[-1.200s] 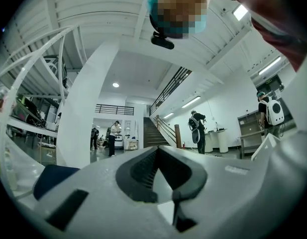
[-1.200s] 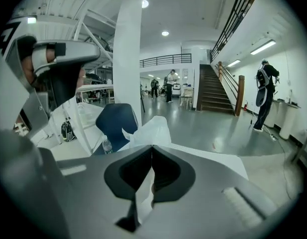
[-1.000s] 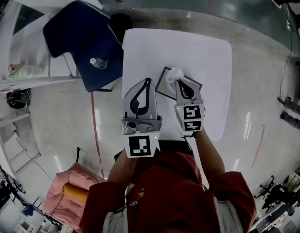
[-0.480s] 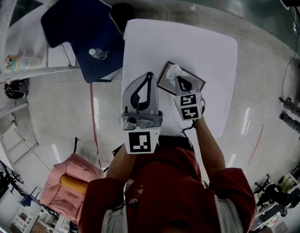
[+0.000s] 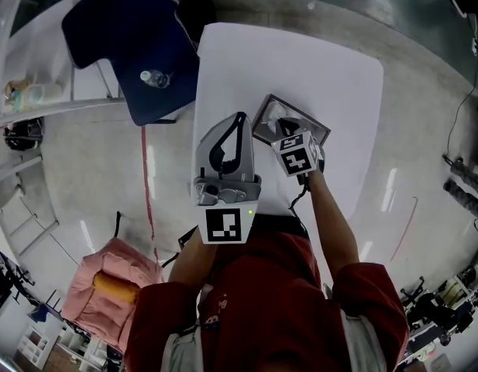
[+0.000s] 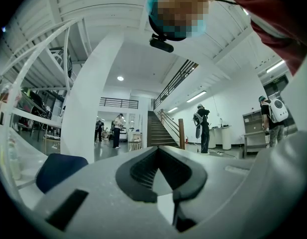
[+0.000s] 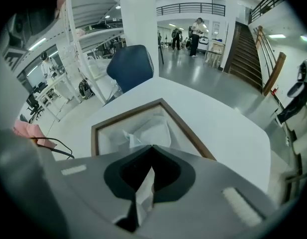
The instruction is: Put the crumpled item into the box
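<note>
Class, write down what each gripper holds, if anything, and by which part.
The right gripper pinches the white crumpled paper by its near edge, at the shallow brown-rimmed box. The left gripper is shut on nothing.

Crumpled item (image 5: 279, 115) down into box (image 5: 259, 122)

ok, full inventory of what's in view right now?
table: 1, white, centre
box: 1, brown rim, on the table
crumpled item: 1, white, in the box
chair: 1, dark blue, left of the table
bottle: 1, clear, on the chair
bundle: 1, pink, on the floor, lower left
bystanders: several, far back in the hall
left tool: 1, grey, shut, empty
right tool: 1, grey, shut on the crumpled item, over the box
</note>
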`<state>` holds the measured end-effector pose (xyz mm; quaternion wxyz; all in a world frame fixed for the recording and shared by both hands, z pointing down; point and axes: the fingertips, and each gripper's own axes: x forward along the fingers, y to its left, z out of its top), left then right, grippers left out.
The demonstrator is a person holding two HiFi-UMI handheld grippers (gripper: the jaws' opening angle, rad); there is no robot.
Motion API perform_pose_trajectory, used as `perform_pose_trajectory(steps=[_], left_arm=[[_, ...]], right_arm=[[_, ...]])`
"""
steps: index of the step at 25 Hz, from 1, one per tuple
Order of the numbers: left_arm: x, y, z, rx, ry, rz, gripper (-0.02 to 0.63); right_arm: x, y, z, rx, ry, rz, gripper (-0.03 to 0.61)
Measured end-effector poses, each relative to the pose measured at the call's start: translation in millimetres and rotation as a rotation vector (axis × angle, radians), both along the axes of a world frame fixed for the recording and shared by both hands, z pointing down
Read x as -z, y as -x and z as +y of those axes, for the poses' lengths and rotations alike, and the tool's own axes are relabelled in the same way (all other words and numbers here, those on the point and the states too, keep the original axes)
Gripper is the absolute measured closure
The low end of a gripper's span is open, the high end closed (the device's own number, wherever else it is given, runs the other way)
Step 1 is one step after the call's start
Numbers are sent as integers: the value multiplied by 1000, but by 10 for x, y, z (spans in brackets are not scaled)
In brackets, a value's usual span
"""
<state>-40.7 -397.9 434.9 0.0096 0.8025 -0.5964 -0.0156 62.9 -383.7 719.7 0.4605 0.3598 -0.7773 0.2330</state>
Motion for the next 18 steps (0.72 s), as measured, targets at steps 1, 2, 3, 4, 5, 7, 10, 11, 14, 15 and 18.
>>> perform_pose_trajectory(steps=[1, 2, 3, 4, 5, 7, 10, 11, 14, 15, 18], left_arm=[[-7, 2, -10, 1, 1, 0, 611], [-14, 3, -18, 1, 2, 0, 611], [-26, 4, -22, 1, 4, -2, 611], [-43, 9, -24, 1, 6, -4, 611], [-62, 16, -25, 1, 11, -6, 611], [-90, 29, -32, 3, 18, -7, 611], [-102, 47, -43, 13, 25, 8, 611], [-108, 56, -45, 17, 27, 14, 611], [-135, 73, -48, 19, 33, 11, 611], [-137, 76, -47, 20, 33, 12, 611], [-146, 85, -39, 23, 34, 15, 611]], right_arm=[[-41, -12, -2, -1, 15, 4, 575], [-83, -24, -3, -2, 30, 7, 575], [-125, -33, 0, -3, 47, 9, 575], [-167, -36, 8, -6, 66, 7, 575], [-204, -33, 18, -11, 86, 1, 575], [-252, -32, 21, -14, 110, 0, 575], [-305, -61, 14, -3, 128, 28, 575], [-324, -64, 18, 0, 137, 34, 575], [-366, -66, 29, 12, 161, 53, 574], [-376, -68, 36, 14, 169, 58, 574], [-401, -67, 50, 14, 187, 68, 569]])
